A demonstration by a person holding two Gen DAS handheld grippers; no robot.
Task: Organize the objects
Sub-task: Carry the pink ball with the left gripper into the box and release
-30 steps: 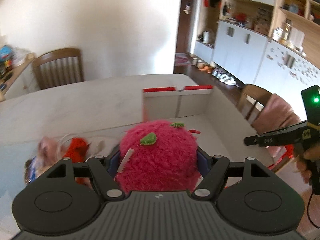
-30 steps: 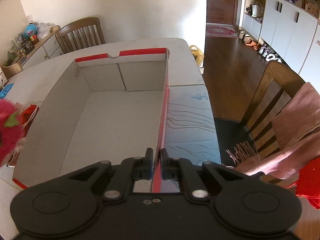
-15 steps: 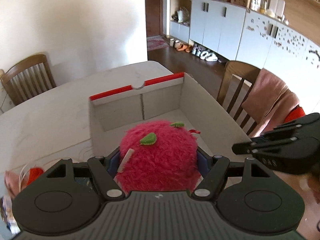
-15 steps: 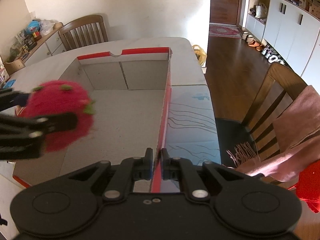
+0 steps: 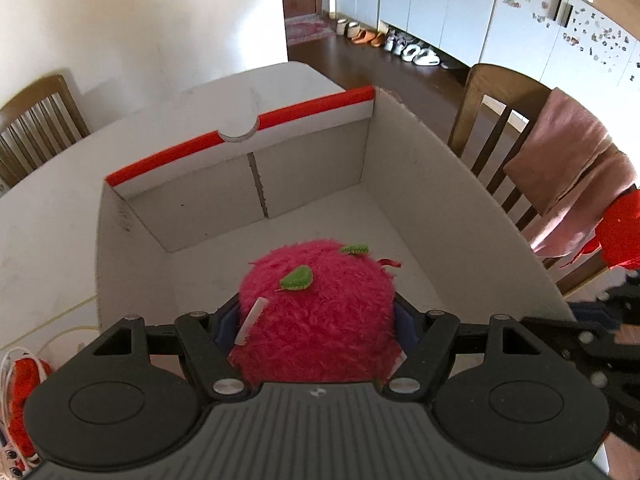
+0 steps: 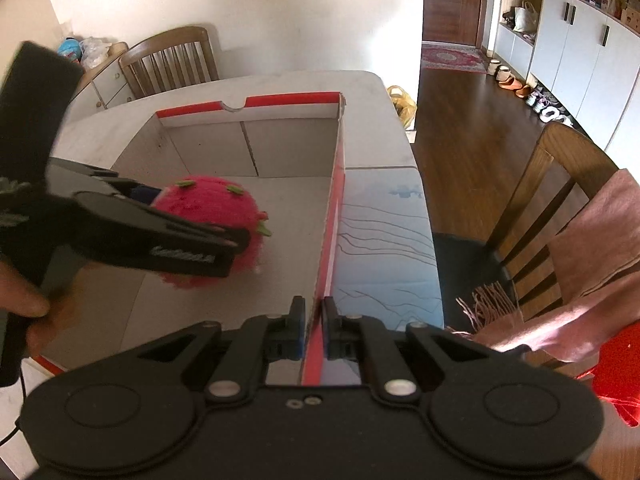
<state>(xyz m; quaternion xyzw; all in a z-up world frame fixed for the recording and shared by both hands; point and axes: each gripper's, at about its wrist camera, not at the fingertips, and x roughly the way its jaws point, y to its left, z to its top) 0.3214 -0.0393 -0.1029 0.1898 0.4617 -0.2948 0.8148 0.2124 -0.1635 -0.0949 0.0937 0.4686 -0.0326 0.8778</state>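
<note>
The left gripper (image 5: 316,320) is clamping a fluffy pink plush ball with small green felt leaves (image 5: 320,312), its 2 jaws pressing into the fur on either side. In the right wrist view, the left gripper (image 6: 224,236) is holding the fluffy pink plush ball (image 6: 212,208) in the air over the floor of a large open white cardboard box with a red-trimmed rim (image 5: 420,200), inside its walls and nearer the right wall than the left.

The right gripper (image 6: 314,320) is pinching the red-edged right wall of the box (image 6: 336,200) between its 2 nearly closed jaws, apparently steadying the box on the white table (image 5: 52,208).

The step in hand looks like the placing of the toy: it is hanging above the box floor, not yet resting on it. The next move is probably calling for a short descent, then a spreading of the left jaws so the soft ball drops free, while the right gripper is keeping the wall steady. Being light and furry, the ball may be clinging to the pads or rolling once released.

A red pouch with white cords (image 5: 24,384) is lying on the table outside the box.
</note>
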